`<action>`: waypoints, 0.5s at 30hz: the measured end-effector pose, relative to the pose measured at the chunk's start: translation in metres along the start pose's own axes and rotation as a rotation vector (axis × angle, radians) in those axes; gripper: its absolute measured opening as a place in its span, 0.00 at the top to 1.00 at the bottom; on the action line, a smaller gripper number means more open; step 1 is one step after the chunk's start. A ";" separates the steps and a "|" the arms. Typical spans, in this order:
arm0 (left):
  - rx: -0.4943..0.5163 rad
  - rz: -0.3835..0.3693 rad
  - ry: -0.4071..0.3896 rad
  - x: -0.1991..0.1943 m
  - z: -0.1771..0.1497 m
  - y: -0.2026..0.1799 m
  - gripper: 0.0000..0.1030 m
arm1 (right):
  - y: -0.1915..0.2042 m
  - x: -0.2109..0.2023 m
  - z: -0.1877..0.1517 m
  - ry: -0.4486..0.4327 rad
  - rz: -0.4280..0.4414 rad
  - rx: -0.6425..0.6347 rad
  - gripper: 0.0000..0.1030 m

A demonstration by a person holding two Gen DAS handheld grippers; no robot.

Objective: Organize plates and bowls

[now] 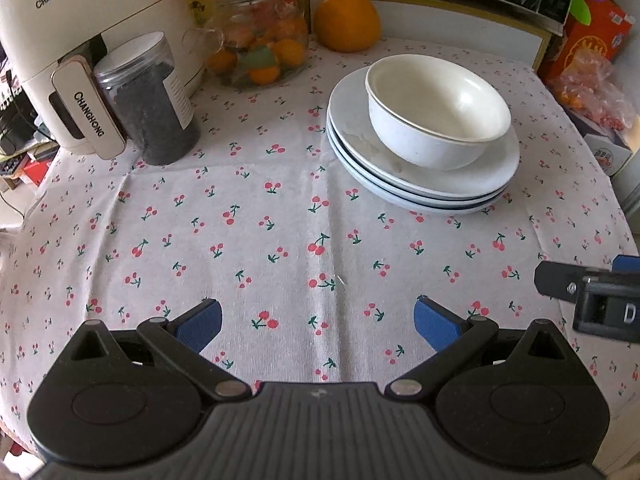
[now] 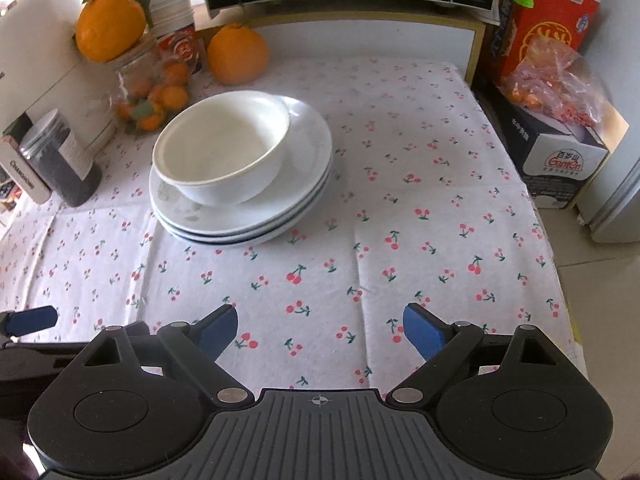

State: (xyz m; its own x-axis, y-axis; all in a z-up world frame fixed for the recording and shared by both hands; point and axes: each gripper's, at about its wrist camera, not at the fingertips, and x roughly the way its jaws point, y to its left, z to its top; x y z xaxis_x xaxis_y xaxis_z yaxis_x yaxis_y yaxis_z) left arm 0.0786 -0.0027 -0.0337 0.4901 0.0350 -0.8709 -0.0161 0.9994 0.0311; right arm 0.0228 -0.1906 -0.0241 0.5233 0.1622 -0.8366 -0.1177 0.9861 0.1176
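A white bowl (image 1: 438,110) stands upright on a stack of three white plates (image 1: 472,178) on the cherry-print tablecloth. The bowl (image 2: 222,148) and the plate stack (image 2: 308,152) also show in the right wrist view, at the left of centre. My left gripper (image 1: 318,320) is open and empty, low over bare cloth, well short of the stack. My right gripper (image 2: 320,326) is open and empty, also over bare cloth, to the right of the left one. Each gripper's edge shows in the other's view.
A white Changhong appliance (image 1: 60,40), a dark-filled jar (image 1: 150,100), a glass jar of small oranges (image 1: 260,48) and a large orange (image 1: 346,20) line the back left. Boxes and a plastic bag (image 2: 552,88) stand at the right. The table's right edge (image 2: 560,280) drops to the floor.
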 end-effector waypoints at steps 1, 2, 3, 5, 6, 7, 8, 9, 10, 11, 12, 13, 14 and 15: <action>-0.004 0.000 0.000 0.000 0.000 0.001 0.01 | 0.001 0.000 0.000 0.000 0.000 -0.005 0.11; -0.006 0.002 -0.002 -0.001 0.000 0.001 0.01 | 0.001 0.000 -0.001 0.000 -0.001 -0.008 0.11; -0.008 0.001 -0.004 -0.001 0.000 0.001 0.01 | 0.002 0.000 -0.001 0.000 -0.001 -0.009 0.11; -0.010 0.000 -0.005 -0.002 0.000 0.001 0.00 | 0.002 0.000 -0.001 0.000 -0.002 -0.011 0.11; -0.010 0.000 -0.005 -0.002 0.000 0.001 0.01 | 0.002 0.000 -0.001 0.000 -0.003 -0.011 0.11; -0.009 -0.001 -0.005 -0.002 0.000 0.001 0.01 | 0.002 0.000 -0.001 0.000 -0.004 -0.010 0.11; -0.006 -0.002 -0.004 -0.002 0.001 0.001 0.01 | 0.002 0.000 -0.001 0.000 -0.004 -0.010 0.11; -0.004 -0.001 -0.004 -0.002 0.000 0.000 0.01 | 0.002 0.000 -0.001 0.001 -0.005 -0.010 0.11; -0.003 0.000 -0.005 -0.002 0.000 0.000 0.01 | 0.002 0.000 -0.001 0.001 -0.005 -0.010 0.11; -0.002 0.000 -0.006 -0.002 0.000 0.000 0.01 | 0.002 0.001 -0.001 0.001 -0.005 -0.011 0.11; -0.002 0.000 -0.006 -0.003 0.000 0.000 0.01 | 0.001 0.001 -0.001 0.002 -0.006 -0.011 0.11; -0.001 0.000 -0.007 -0.003 0.000 0.000 0.01 | 0.001 0.001 -0.001 0.003 -0.007 -0.011 0.11; -0.002 0.000 -0.008 -0.003 0.000 0.000 0.01 | 0.001 0.001 -0.001 0.003 -0.009 -0.011 0.11; -0.002 0.000 -0.010 -0.004 0.000 0.000 0.00 | 0.001 0.002 -0.001 0.004 -0.011 -0.009 0.11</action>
State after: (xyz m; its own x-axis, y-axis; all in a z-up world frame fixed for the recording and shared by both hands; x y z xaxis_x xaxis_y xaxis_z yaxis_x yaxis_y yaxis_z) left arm 0.0771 -0.0028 -0.0304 0.4992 0.0351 -0.8658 -0.0177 0.9994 0.0304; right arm 0.0226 -0.1894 -0.0258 0.5212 0.1514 -0.8399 -0.1201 0.9874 0.1035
